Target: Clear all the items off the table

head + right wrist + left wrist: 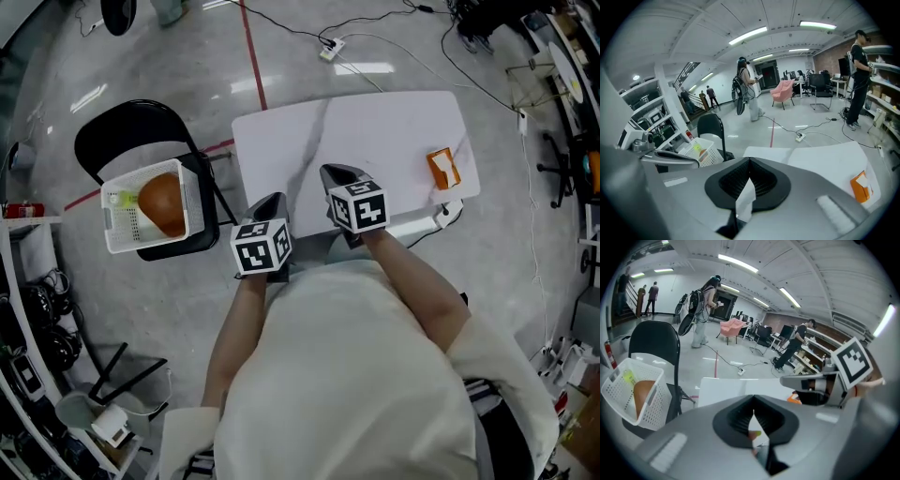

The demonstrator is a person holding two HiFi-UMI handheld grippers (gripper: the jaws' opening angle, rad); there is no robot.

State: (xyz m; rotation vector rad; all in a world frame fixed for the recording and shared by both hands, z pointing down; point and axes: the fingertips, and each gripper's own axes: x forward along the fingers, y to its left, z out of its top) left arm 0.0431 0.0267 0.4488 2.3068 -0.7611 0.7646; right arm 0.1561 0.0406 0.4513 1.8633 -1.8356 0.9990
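One orange packet (443, 169) lies near the right edge of the white table (375, 131); the right gripper view shows this packet (860, 185) at its lower right. Both grippers hover over the table's near edge, side by side. My left gripper (275, 203) is shut, its tips (753, 401) meeting with only table showing in the slit behind them. My right gripper (337, 175) is also shut and empty (750, 164), well left of the packet. A white basket (117, 230) on a black chair (131, 127) holds an orange item (164, 202) and a small yellow-green one (120, 199).
The chair with the basket (614, 385) stands just left of the table. Cables and a power strip (331, 49) lie on the floor beyond the table. Shelving (28, 319) lines the left side. Several people stand far off in the room.
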